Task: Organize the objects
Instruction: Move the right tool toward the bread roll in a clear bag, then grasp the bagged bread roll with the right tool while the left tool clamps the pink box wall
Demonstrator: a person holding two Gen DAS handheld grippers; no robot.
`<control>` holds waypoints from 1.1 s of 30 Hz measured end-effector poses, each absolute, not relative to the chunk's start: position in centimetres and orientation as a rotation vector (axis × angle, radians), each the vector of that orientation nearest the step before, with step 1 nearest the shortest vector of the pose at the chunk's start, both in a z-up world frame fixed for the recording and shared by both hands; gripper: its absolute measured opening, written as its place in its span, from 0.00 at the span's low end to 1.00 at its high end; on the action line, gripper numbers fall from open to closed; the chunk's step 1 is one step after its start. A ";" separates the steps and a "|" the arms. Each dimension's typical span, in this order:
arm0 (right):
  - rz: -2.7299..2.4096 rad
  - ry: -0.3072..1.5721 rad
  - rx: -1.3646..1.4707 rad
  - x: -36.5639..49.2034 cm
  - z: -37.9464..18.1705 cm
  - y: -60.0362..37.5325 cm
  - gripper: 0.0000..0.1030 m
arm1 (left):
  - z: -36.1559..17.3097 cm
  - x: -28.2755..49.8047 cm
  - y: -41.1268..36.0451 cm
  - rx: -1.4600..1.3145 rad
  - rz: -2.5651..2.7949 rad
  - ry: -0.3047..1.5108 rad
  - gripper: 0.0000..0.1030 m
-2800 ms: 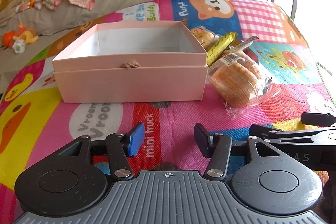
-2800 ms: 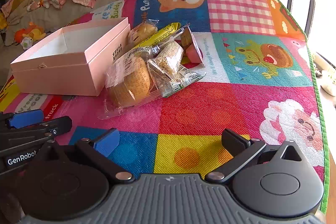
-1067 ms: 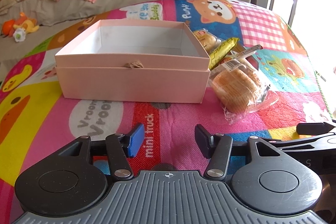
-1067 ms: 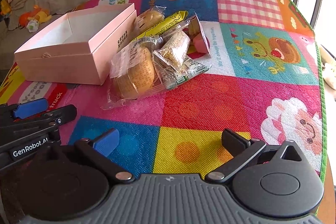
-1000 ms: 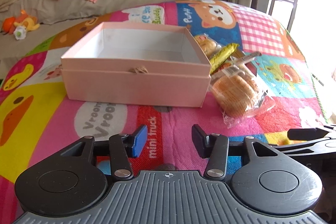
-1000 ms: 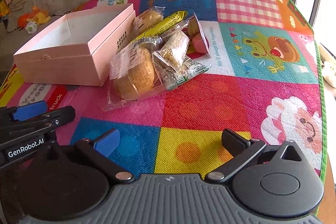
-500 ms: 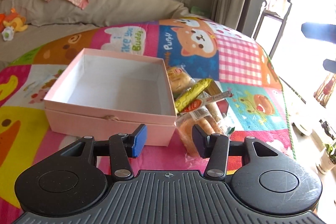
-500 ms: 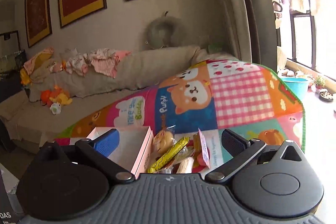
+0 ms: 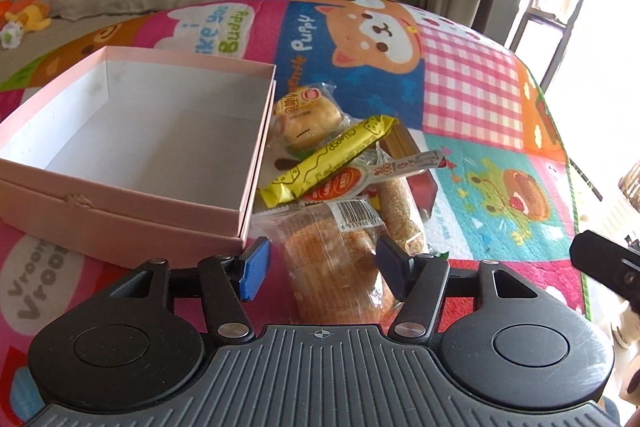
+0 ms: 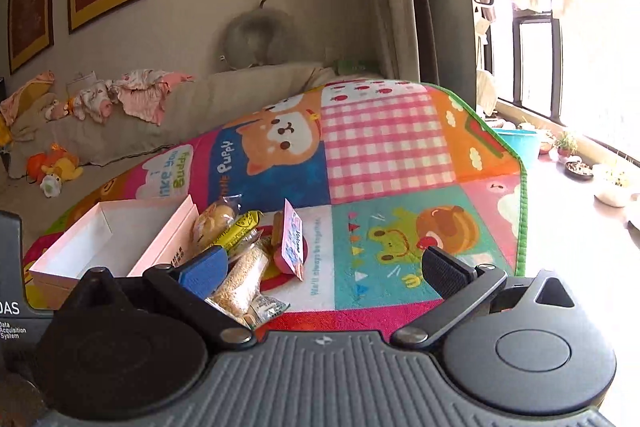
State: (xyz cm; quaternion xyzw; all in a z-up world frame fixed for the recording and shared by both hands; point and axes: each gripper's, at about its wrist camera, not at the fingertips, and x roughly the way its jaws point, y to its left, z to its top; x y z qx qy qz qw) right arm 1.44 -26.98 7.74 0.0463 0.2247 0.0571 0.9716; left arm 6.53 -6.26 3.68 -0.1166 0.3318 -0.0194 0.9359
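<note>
left tongs (image 9: 322,269) opening, empty, right tongs (image 10: 328,269) spread wide

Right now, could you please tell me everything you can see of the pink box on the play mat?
The pink box is a shallow rectangular cardboard box, pale pink outside and plain white inside, with nothing in it. It appears to sit nested in its own lid, which shows as a step along its sides. A small frayed tuft marks the near wall. It lies flat on the colourful mat, and the heap of wrapped snacks crowds against its right side.
</note>
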 end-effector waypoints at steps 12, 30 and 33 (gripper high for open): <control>0.075 0.615 0.205 3.0 2.0 -28.5 1.00 | 3.0 7.6 -6.9 -0.250 -0.105 0.723 0.59; 0.166 0.617 0.093 2.1 2.3 -23.1 1.00 | 12.7 8.6 12.1 -0.113 0.003 0.589 0.56; 0.215 0.636 0.070 1.8 1.7 -22.3 1.00 | 10.9 13.0 14.8 -0.121 0.072 0.694 0.49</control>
